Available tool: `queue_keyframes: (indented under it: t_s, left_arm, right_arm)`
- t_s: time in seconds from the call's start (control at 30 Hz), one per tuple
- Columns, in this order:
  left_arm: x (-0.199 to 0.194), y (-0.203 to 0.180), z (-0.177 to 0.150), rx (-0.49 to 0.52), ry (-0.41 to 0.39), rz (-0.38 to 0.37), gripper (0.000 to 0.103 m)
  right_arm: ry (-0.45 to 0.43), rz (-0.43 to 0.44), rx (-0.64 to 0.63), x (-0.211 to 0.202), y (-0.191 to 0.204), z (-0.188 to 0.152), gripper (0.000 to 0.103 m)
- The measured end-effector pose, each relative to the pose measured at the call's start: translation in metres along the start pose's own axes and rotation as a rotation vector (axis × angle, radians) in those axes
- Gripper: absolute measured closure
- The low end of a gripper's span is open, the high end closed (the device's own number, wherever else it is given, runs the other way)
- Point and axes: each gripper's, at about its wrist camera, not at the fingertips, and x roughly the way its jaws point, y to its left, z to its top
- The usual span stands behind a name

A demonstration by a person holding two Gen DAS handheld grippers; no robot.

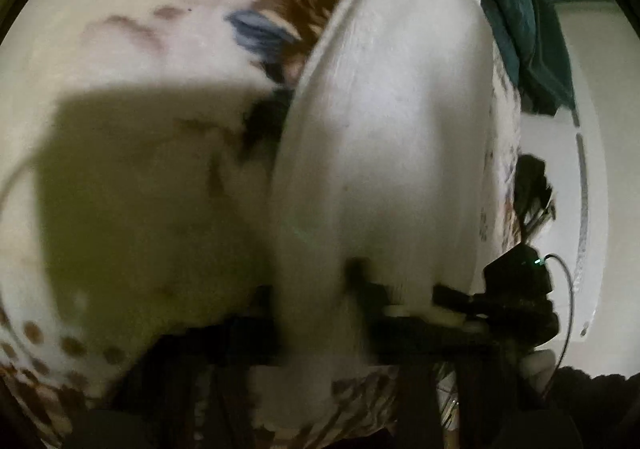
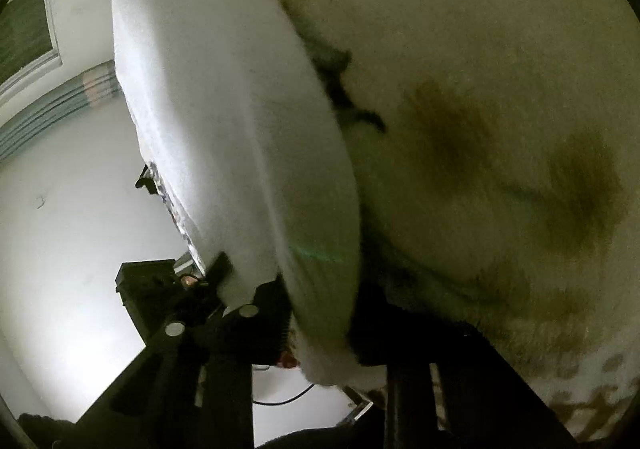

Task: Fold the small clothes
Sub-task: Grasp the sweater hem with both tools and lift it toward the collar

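Note:
A small white garment (image 1: 384,137) hangs stretched between my two grippers above a patterned bedspread (image 1: 152,29). In the left wrist view its lower edge runs down between the dark fingers of my left gripper (image 1: 320,305), which is shut on it. My right gripper (image 1: 516,289), a black block with a green light, sits at the garment's right edge. In the right wrist view the same white garment (image 2: 240,121) passes between the two fingers of my right gripper (image 2: 322,329), pinched there. The left gripper (image 2: 152,289) shows black at the cloth's lower left. Both pictures are blurred.
The bedspread (image 2: 500,97) is white with brown and blue feather prints and lies under a dark shadow. A teal garment (image 1: 520,17) lies at its far edge. Beyond are a pale wall, a window (image 2: 24,33) and a striped curtain (image 2: 60,109).

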Motion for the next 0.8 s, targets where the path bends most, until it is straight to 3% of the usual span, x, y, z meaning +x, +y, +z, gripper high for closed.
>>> queue_keyframes:
  t_s: [0.23,0.43,0.6,0.8]
  left_arm:
    - [-0.037,-0.012,0.009,-0.07,0.011,-0.071,0.094]
    - [-0.08,-0.064,0.043,0.023,-0.078,-0.091,0.095]
    - [-0.095,-0.108,0.111,0.067,-0.199,-0.146,0.095]
    - [-0.074,-0.135,0.213,0.11,-0.282,-0.156,0.094]
  right_arm:
    - [-0.055,0.016,-0.01,-0.037,0.028,-0.012,0.088]
    - [-0.142,0.06,-0.073,-0.089,0.084,-0.003,0.089]
    - [-0.237,0.108,-0.127,-0.131,0.133,0.042,0.089]
    - [-0.332,0.106,-0.192,-0.159,0.198,0.144,0.089]
